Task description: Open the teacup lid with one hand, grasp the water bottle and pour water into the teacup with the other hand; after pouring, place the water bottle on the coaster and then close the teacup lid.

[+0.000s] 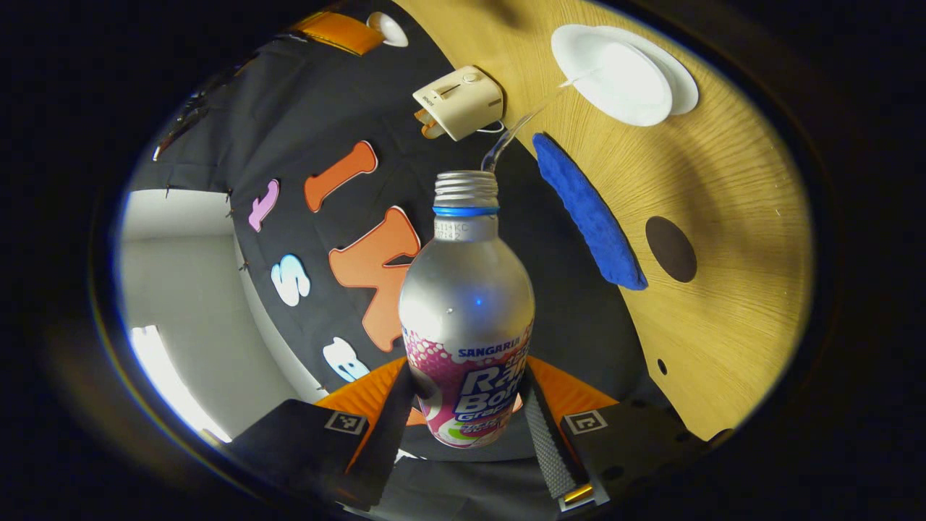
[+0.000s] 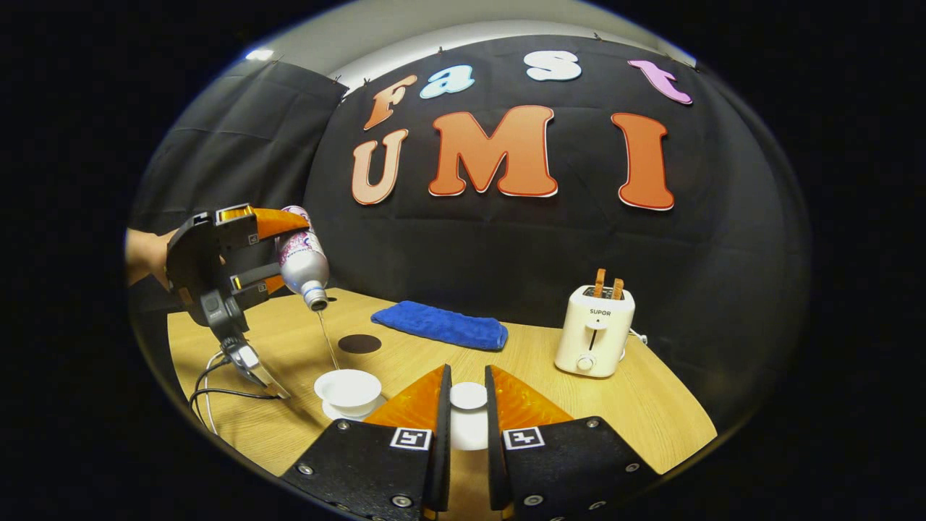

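Note:
My left gripper (image 1: 469, 370) is shut on a silver water bottle (image 1: 466, 311) with a pink label, cap off and tilted mouth-down. A thin stream of water runs from its mouth into the open white teacup (image 1: 622, 76) on its saucer. In the right gripper view the same bottle (image 2: 304, 264) hangs tilted in the left gripper (image 2: 293, 250) above the teacup (image 2: 348, 387). My right gripper (image 2: 467, 373) is shut on the white teacup lid (image 2: 468, 396), held just right of the cup. A dark round coaster (image 2: 359, 344) lies behind the cup.
A folded blue towel (image 2: 441, 325) lies at the back of the wooden table (image 2: 651, 412). A cream toaster (image 2: 595, 331) stands at the right. A person's hand (image 2: 145, 257) holds the left gripper, and a black cable (image 2: 210, 383) trails at the table's left edge.

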Motion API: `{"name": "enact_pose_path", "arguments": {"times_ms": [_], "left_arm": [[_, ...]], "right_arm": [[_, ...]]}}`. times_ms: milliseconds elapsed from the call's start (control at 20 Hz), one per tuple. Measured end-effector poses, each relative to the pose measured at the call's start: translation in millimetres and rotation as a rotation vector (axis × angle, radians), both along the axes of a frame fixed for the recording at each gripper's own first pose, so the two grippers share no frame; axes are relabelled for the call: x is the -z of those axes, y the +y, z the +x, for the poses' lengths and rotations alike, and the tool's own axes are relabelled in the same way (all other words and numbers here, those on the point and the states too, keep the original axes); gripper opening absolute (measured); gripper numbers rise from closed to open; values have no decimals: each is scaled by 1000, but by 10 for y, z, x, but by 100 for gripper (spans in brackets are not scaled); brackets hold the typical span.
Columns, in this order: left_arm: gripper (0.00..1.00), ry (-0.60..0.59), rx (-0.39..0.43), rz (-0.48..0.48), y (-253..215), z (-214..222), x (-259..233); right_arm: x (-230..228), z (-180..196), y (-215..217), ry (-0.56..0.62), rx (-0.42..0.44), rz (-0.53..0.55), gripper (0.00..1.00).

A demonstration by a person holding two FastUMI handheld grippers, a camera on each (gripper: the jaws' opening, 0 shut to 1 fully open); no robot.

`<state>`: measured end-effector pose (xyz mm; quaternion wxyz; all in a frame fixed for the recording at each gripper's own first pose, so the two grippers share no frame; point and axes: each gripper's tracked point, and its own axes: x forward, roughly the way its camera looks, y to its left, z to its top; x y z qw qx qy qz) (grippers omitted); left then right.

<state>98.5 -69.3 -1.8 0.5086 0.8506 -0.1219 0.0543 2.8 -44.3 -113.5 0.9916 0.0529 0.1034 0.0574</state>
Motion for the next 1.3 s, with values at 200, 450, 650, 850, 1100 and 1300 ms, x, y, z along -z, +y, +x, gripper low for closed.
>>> {"name": "enact_pose_path", "arguments": {"times_ms": [200, 450, 650, 850, 1100, 1300], "left_arm": [[86, -13, 30, 32, -89, -11, 51], [84, -15, 73, 96, -221, -31, 213], [84, -14, 92, 98, -259, 9, 276], [84, -20, 112, 72, -257, -5, 310], [80, 12, 128, -151, -87, 83, 233], [87, 29, 144, -490, 25, 113, 147]], "right_arm": [[-13, -1, 57, 2, -5, -6, 22], [-30, 5, 186, 8, -22, -3, 22], [-59, 1, 281, 12, -35, -21, 22], [-92, -15, 352, 16, -39, -40, 22], [-136, -21, 398, 25, -33, -32, 22], [-160, 3, 478, 30, -33, -6, 22]]}}
